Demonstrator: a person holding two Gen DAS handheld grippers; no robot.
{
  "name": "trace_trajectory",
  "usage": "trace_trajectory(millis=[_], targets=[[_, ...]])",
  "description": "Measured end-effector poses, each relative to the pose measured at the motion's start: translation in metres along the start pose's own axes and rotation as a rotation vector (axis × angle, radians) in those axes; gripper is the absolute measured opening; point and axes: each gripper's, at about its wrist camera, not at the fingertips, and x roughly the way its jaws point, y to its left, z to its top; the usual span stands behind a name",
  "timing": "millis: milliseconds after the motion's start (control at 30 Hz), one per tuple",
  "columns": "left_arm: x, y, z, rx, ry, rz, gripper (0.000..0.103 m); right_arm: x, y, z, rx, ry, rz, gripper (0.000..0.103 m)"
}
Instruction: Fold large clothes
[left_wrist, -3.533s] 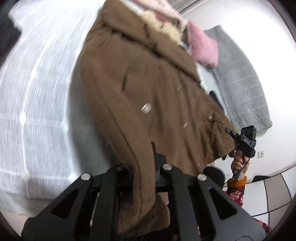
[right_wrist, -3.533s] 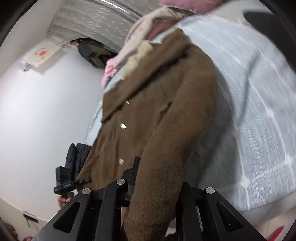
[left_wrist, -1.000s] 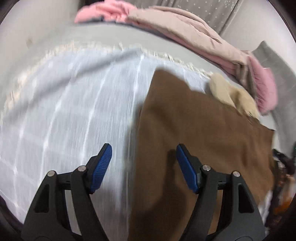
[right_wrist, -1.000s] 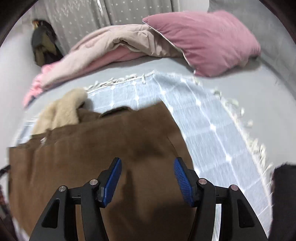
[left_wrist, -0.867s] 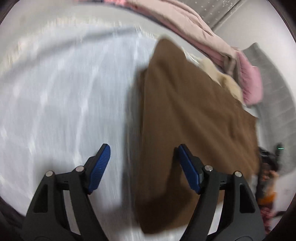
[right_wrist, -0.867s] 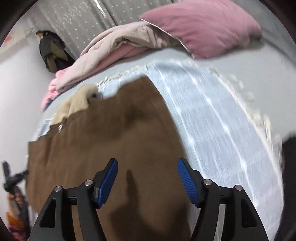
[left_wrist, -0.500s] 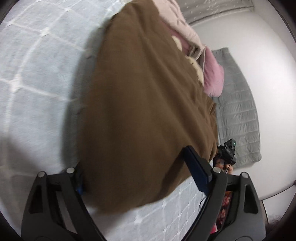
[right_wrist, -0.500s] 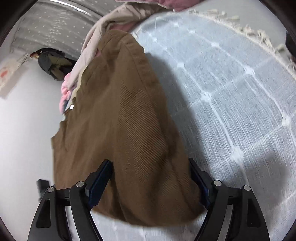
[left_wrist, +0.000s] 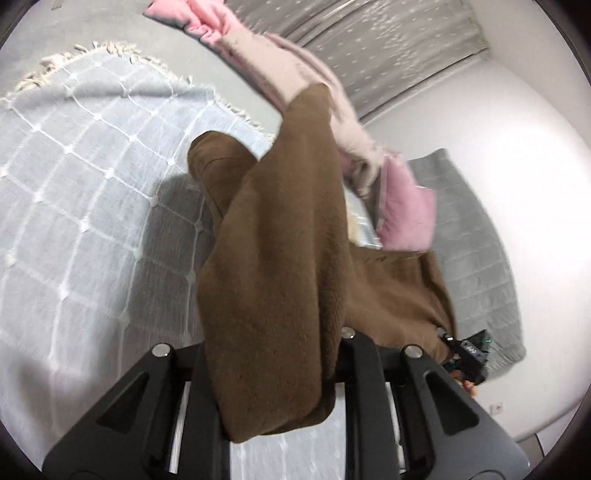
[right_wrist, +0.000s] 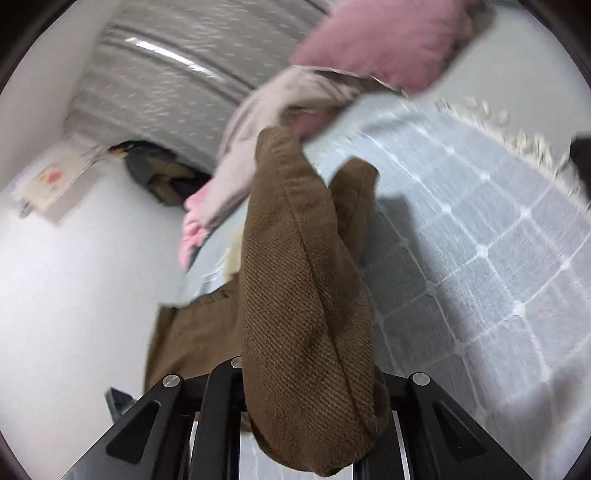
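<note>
A large brown fleece coat (left_wrist: 280, 266) is lifted off the bed. My left gripper (left_wrist: 273, 354) is shut on its near edge, and the cloth hangs over the jaws and hides the fingertips. My right gripper (right_wrist: 306, 384) is shut on another edge of the same coat (right_wrist: 295, 288), the cloth bunched between the jaws. The coat stretches between the two grippers and sags toward the pale blue checked blanket (left_wrist: 74, 221). The right gripper also shows in the left wrist view (left_wrist: 467, 350).
The blanket (right_wrist: 480, 240) with a fringed edge covers the bed. A pink pillow (left_wrist: 406, 210) and a beige-pink quilt (left_wrist: 295, 66) lie at the bed's head. A grey quilted cover (left_wrist: 476, 266) hangs by the white wall. Dark clothes (right_wrist: 159, 173) lie near the curtain.
Both grippers were open over the flat coat; now both have shut on its near edge and lifted it up from the blanket.
</note>
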Motion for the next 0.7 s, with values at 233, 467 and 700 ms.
trace_trajectory(millis=[233, 467, 700], targets=[[0.003, 0.051, -0.076, 0.083, 0.243, 0.235, 0.038, -0.016, -0.035, -0.072, -0.026, 0.156, -0.086, 0.021], [0.011, 0.056, -0.075, 0.174, 0.209, 0.388, 0.062, 0.012, -0.082, -0.098, -0.020, 0.262, -0.401, 0.060], [0.040, 0.041, -0.020, 0.317, 0.131, 0.438, 0.067, 0.010, -0.030, -0.062, -0.242, 0.120, -0.466, 0.068]])
